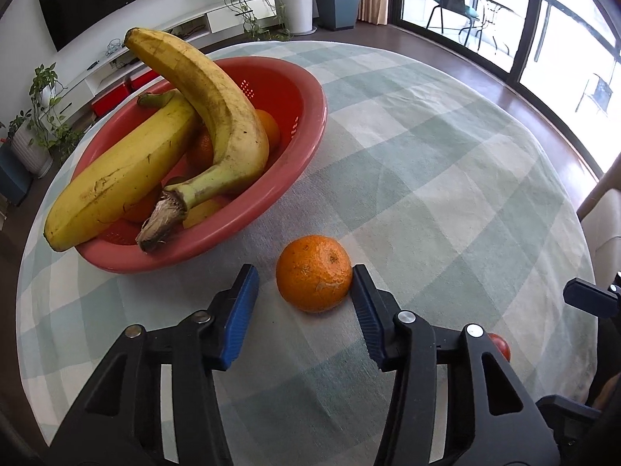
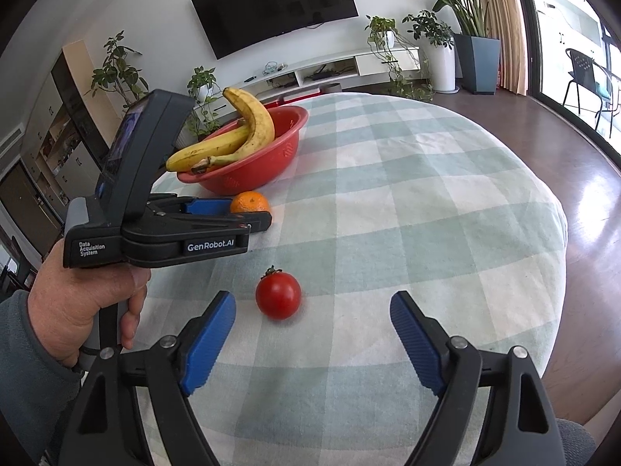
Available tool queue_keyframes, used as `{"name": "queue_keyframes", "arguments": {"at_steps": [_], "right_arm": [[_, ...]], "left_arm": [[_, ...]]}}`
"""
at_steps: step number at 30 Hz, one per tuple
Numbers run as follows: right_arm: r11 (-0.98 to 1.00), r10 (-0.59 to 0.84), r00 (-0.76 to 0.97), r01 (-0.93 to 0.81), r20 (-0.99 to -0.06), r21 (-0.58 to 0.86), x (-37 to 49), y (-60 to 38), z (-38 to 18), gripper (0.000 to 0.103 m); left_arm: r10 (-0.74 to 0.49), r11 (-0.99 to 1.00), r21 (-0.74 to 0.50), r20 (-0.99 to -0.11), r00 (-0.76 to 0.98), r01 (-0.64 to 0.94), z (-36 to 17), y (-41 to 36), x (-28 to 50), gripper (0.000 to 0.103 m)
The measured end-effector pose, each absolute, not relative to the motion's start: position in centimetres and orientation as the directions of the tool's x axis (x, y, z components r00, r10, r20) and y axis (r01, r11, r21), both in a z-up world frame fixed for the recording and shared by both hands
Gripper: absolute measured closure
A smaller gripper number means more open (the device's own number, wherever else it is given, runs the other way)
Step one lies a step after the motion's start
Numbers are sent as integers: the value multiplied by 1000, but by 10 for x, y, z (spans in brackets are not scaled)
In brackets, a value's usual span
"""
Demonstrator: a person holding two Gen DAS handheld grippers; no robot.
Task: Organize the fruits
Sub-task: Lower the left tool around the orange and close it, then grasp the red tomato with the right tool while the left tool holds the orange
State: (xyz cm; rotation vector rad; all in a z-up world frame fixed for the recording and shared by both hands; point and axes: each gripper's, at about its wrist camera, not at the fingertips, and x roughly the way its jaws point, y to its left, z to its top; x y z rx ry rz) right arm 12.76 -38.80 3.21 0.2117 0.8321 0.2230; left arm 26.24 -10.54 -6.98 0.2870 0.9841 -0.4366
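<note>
A loose orange [image 1: 313, 277] lies on the checked tablecloth just in front of the red bowl [image 1: 302, 89]. My left gripper [image 1: 304, 275] straddles it: the right pad touches the peel, the left pad stands a little off it, so the jaws are open. In the bowl lie two bananas [image 1: 217, 105] over several oranges. In the right wrist view a red tomato [image 2: 278, 291] sits on the cloth just ahead of my right gripper [image 2: 313, 299], left of its middle. That gripper is open wide and touches nothing.
The round table [image 2: 427, 202] drops off at the right and far edges to a brown floor. A hand [image 2: 77, 303] holds the left gripper's handle at the left of the right wrist view. The tomato [image 1: 500, 345] peeks out behind the left gripper's right finger.
</note>
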Motion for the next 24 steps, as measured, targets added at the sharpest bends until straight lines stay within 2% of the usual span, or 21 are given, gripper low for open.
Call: {"name": "queue_keyframes", "arguments": {"at_steps": [6, 9, 24], "right_arm": [[957, 276, 651, -117, -707, 266, 127, -387, 31, 19], [957, 275, 649, -115, -709, 266, 127, -387, 31, 20], [966, 255, 641, -135, -724, 221, 130, -376, 26, 25]], "left_arm": [[-240, 879, 21, -844, 479, 477, -72, -106, 266, 57], [-257, 872, 11, -841, 476, 490, -72, -108, 265, 68], [-314, 870, -34, -808, 499, 492, -54, -81, 222, 68]]}}
